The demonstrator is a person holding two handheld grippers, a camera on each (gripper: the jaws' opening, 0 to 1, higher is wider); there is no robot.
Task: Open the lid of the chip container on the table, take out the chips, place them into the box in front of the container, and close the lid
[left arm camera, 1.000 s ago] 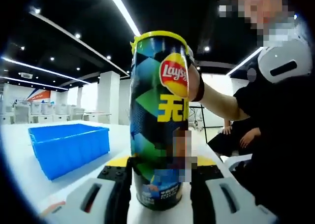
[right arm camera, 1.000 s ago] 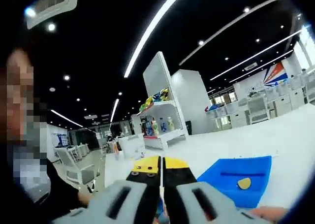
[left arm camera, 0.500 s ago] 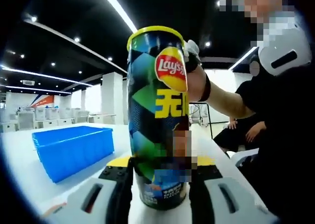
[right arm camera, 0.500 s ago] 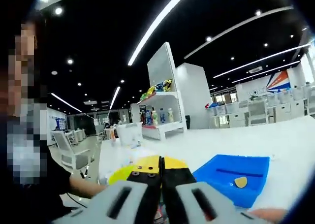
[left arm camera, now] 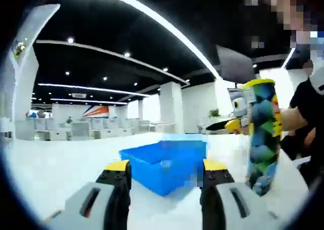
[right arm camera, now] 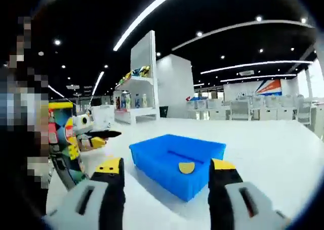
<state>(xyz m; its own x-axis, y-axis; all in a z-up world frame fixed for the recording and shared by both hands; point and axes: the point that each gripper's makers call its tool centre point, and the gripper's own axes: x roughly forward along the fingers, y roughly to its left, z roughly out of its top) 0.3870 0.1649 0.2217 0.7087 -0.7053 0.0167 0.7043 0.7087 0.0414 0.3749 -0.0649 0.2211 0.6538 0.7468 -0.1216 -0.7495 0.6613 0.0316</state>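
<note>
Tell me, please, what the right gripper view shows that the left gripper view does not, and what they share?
The right gripper view alone looks into the blue box, where a yellow chip lies on its floor, and takes in a shelf unit behind. The left gripper view alone sees the box's outer walls, its inside hidden. Both share the white table, the box, the upright chip container with its yellow lid on, and open jaws.

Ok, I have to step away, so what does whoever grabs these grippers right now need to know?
Left gripper: open, holding nothing.
Right gripper: open, holding nothing.
Both point at the blue box on the white table.
One chip lies inside the box.
The chip container stands beside the box with its yellow lid on top.
Done, as it looks: chip moved, lid on.
Left: probably only checking that the lid is seated.
</note>
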